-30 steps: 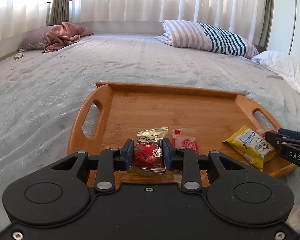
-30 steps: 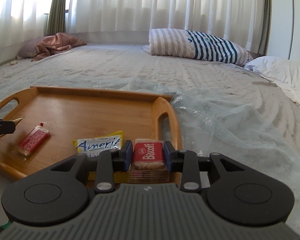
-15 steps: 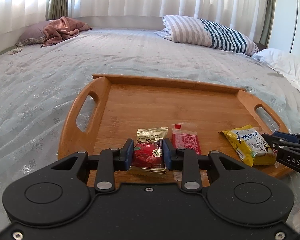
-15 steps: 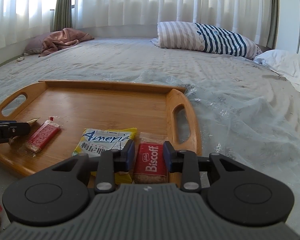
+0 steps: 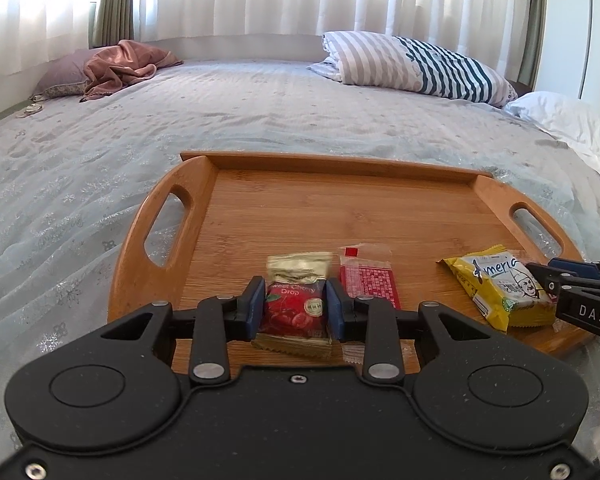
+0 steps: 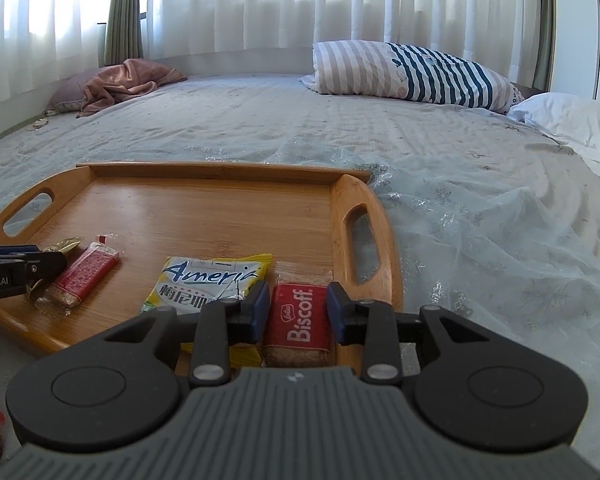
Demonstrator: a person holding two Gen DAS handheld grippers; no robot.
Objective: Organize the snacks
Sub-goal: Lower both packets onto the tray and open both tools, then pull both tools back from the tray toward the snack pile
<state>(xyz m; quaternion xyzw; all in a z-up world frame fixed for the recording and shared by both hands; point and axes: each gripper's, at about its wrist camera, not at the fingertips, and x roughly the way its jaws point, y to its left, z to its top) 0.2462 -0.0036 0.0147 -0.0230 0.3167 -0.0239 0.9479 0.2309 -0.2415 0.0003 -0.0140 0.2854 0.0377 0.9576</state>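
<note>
My left gripper (image 5: 296, 305), lower centre: pads clamped on cherry drop packet (image 5: 295, 312) over wooden tray (image 5: 340, 208). Right gripper (image 6: 298, 309), lower centre: jaws just been opening, Biscoff pack (image 6: 298, 322) between, lying on tray's near-right edge, pads w/ slight gaps.

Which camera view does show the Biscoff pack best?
The right wrist view. There the Biscoff pack lies close to the lens on the tray, between the right tongs, with its name readable. The left wrist view does not show the pack; only the right tongs' tips enter beside the yellow pack.
</note>
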